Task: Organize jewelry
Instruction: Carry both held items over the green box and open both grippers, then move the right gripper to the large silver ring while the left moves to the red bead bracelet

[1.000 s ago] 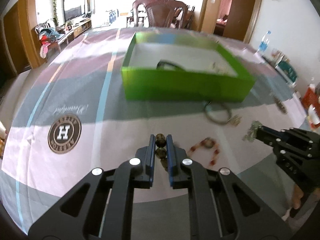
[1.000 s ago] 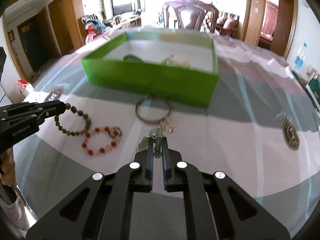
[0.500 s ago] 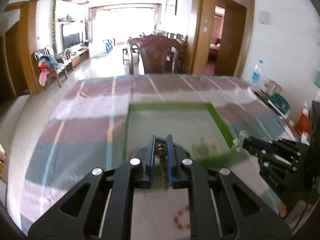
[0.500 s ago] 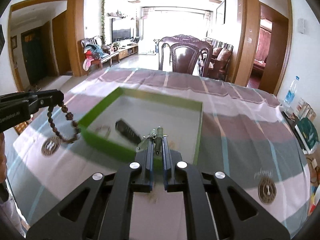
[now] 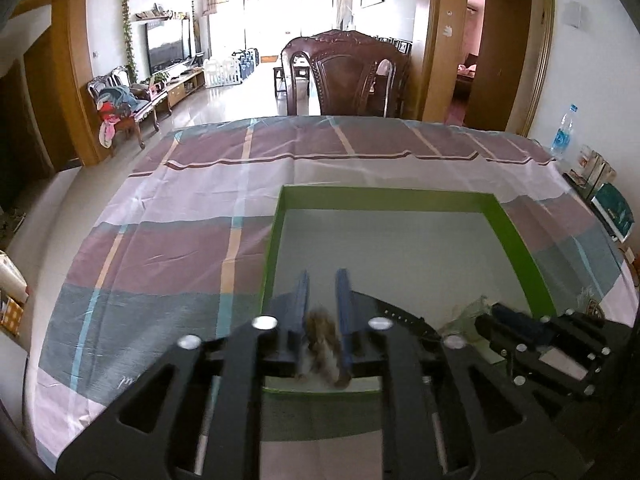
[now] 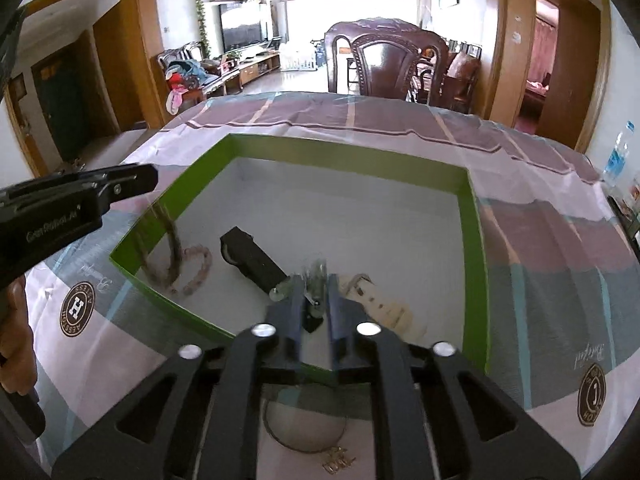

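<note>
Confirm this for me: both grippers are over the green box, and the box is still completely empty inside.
Not empty. The right wrist view shows the green box already holding a black watch, a pale strap and a pink bead bracelet. Both grippers are indeed over it.

The shallow green cardboard box (image 6: pixel 478 264) sits mid-frame on the checked tablecloth (image 6: pixel 540 240); inside, a black watch strap (image 6: pixel 256 258) lies lower left of centre, and a thin wire bangle (image 6: pixel 304 446) lies below the box.
</note>
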Motion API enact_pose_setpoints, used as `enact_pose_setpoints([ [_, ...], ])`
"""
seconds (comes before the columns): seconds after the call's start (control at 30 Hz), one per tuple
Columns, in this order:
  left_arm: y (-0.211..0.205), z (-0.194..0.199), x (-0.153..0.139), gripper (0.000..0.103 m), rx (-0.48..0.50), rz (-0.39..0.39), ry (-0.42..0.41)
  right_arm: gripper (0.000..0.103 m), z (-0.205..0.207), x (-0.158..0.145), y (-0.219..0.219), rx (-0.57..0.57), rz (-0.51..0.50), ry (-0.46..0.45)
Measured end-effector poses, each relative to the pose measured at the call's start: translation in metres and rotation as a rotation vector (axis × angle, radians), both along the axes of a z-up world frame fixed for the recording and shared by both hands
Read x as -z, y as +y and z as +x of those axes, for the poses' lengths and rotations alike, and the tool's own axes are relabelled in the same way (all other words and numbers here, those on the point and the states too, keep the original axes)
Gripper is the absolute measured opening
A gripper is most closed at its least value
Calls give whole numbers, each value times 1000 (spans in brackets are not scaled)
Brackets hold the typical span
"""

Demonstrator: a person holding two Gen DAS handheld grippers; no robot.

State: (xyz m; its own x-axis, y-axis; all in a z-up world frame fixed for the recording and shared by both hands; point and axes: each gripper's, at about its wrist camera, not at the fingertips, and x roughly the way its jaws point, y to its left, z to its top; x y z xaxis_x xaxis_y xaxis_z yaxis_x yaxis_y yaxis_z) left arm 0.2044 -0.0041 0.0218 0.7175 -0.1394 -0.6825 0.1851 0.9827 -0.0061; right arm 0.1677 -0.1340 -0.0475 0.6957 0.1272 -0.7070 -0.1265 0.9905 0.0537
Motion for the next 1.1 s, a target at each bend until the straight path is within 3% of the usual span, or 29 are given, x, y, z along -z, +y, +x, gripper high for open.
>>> enact_pose_setpoints([
  [0.03, 1, -2, 0, 34, 0, 4, -5, 36, -3, -2, -2, 4, 11, -3],
  [0.13, 2, -23, -2, 37, 18, 28, -31, 44, -26, -19, -14, 6, 40, -54],
  [0.27, 5, -63, 6, 41, 51, 85, -32, 44, -62, -31, -27, -8, 49, -67],
  [0.4, 11, -91, 31, 41, 76, 86, 37, 44, -87, -10, -18, -70, -29, 4],
  [0.6, 12, -123, 81, 42, 149, 38, 204, 44, -79, 36, 8, -115, -117, 107],
  [0.7, 10, -133, 90, 50, 164, 31, 215, 44, -69, 47, 12, -98, -125, 132],
  [0.93, -4, -138, 104, 52, 198, 29, 241, 44, -53, 63, -1, -33, -104, 176],
  [1.1, -8, -141, 109, 53, 187, 70, 224, 44, -54, 68, -5, -43, -76, 199],
])
